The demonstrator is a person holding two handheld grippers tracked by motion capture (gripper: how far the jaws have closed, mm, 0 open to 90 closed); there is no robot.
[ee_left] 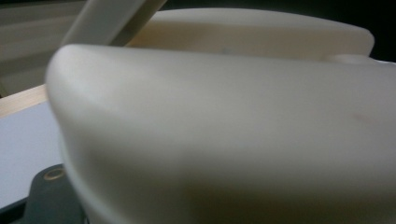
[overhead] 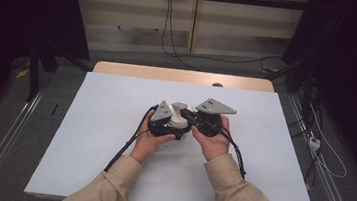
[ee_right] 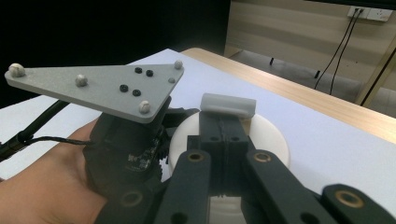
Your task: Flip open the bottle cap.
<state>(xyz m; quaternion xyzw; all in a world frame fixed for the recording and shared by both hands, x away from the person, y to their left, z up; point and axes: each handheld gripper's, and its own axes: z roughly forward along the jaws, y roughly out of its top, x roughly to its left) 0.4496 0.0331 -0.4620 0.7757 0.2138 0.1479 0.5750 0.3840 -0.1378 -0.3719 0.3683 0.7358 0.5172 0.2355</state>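
Note:
Both hands meet at the middle of the white sheet [overhead: 87, 136]. Between them is a cream round object [overhead: 178, 121] with a small grey piece [overhead: 180, 105] on top. The cream object [ee_left: 233, 130] sits blurred right against the left gripper's camera, and my left gripper [overhead: 171, 126] looks shut on it. One dark jaw link [ee_left: 49, 191] shows at the bottom left. My right gripper [ee_right: 224, 128] has its jaws pressed together, tips just under the grey piece [ee_right: 228, 104] and over the cream round object [ee_right: 271, 135]. The left gripper's grey plate [ee_right: 102, 88] is on the left.
The sheet covers a wooden table whose bare back edge [overhead: 184, 76] holds a small dark thing [overhead: 217, 85]. Cables [overhead: 126, 148] trail from the grippers toward the person. Metal rails [overhead: 3, 147] flank the table, with a power strip [overhead: 315, 142] on the floor at the right.

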